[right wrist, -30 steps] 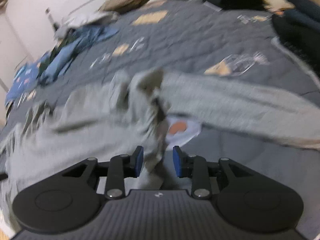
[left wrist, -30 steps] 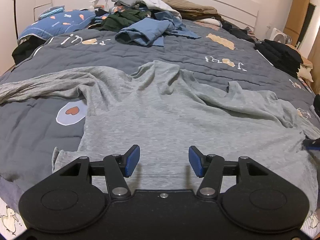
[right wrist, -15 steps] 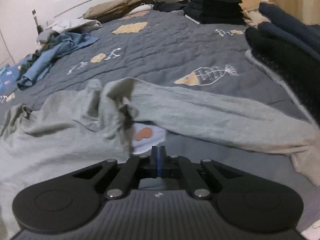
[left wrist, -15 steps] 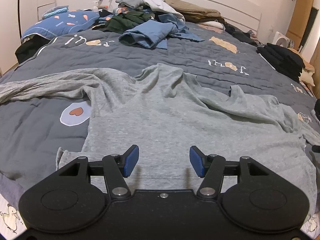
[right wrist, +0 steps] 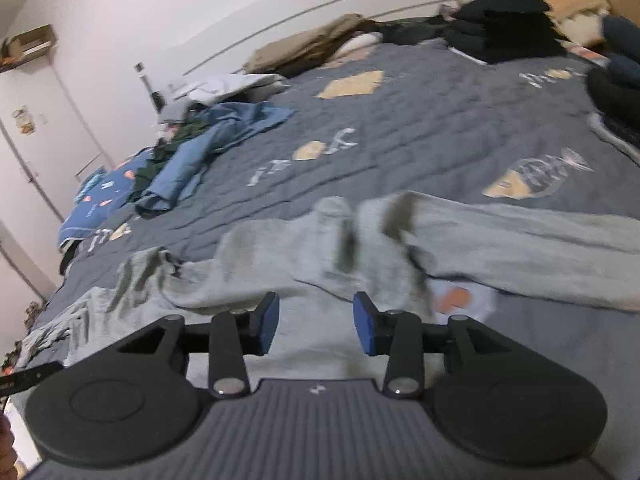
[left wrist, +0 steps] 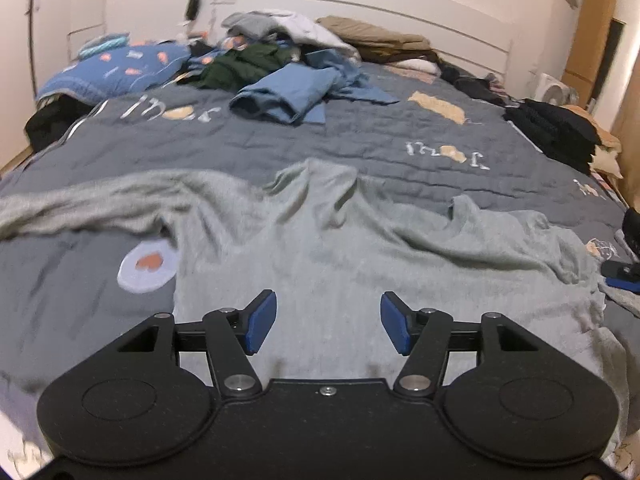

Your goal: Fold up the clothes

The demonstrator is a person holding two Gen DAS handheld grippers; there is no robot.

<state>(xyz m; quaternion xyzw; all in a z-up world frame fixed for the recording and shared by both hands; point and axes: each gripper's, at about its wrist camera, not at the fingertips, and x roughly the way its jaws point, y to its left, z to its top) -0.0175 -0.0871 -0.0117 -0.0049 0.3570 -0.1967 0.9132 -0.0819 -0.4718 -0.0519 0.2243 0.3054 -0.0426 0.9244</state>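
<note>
A grey long-sleeved shirt (left wrist: pixel 340 248) lies spread and rumpled on the dark grey quilt (left wrist: pixel 360 136), collar away from me, one sleeve stretched to the left (left wrist: pixel 80 200). My left gripper (left wrist: pixel 328 322) is open and empty, just above the shirt's lower body. In the right wrist view the same shirt (right wrist: pixel 312 248) lies across the quilt with a sleeve running right (right wrist: pixel 540 248). My right gripper (right wrist: pixel 316 322) is open and empty over the shirt's body. The right gripper also shows in the left wrist view at the far right edge (left wrist: pixel 622 274).
A heap of unfolded clothes, blue and green among them (left wrist: pixel 280 80), lies at the head of the bed. A stack of folded black clothes (left wrist: pixel 556 128) sits at the right edge. A blue patterned pillow (left wrist: pixel 116 68) is at the back left.
My right gripper was shut half a second ago and has opened; its view has tilted and swung left over the shirt. My left gripper stays open and has moved slightly.
</note>
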